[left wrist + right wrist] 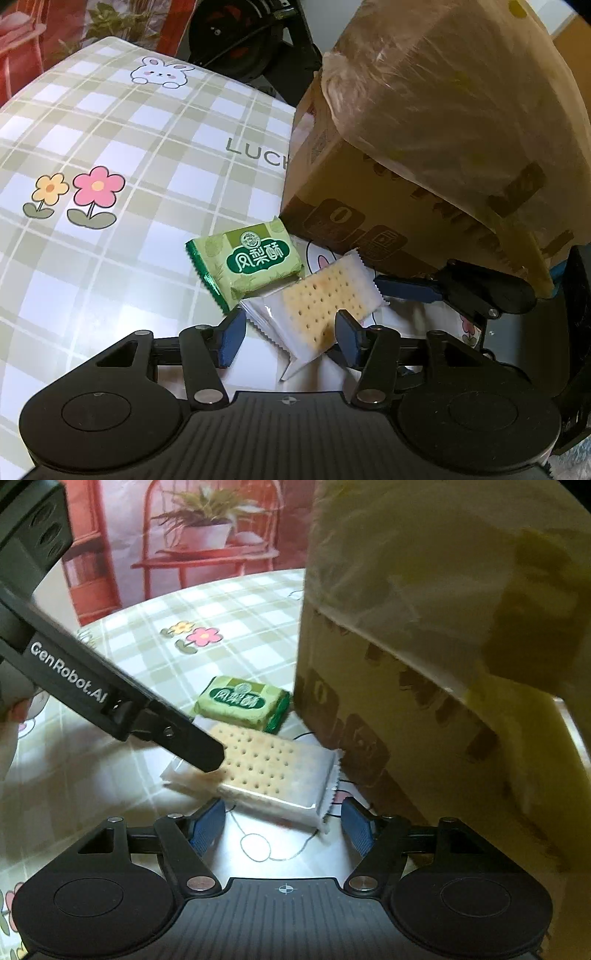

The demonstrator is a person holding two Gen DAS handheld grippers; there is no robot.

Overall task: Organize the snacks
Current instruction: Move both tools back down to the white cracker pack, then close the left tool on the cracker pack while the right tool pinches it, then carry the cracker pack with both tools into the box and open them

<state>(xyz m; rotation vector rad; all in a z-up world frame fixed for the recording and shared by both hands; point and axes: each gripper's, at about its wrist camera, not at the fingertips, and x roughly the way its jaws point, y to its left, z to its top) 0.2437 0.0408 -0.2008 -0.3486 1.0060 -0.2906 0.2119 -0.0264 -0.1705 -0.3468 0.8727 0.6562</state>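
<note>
A cracker pack in a clear white wrapper lies on the checked tablecloth, touching a green pineapple-cake pack behind it. My left gripper is open, its blue pads on either side of the cracker pack's near end. In the right wrist view the cracker pack lies just ahead of my open right gripper, with the green pack beyond. The left gripper's finger rests over the cracker pack's left end. The right gripper's finger shows at the cracker pack's far end.
A cardboard box with a plastic bag liner stands close on the right, next to both packs; it also fills the right of the right wrist view. The tablecloth has flower and rabbit prints. Black equipment stands beyond the table edge.
</note>
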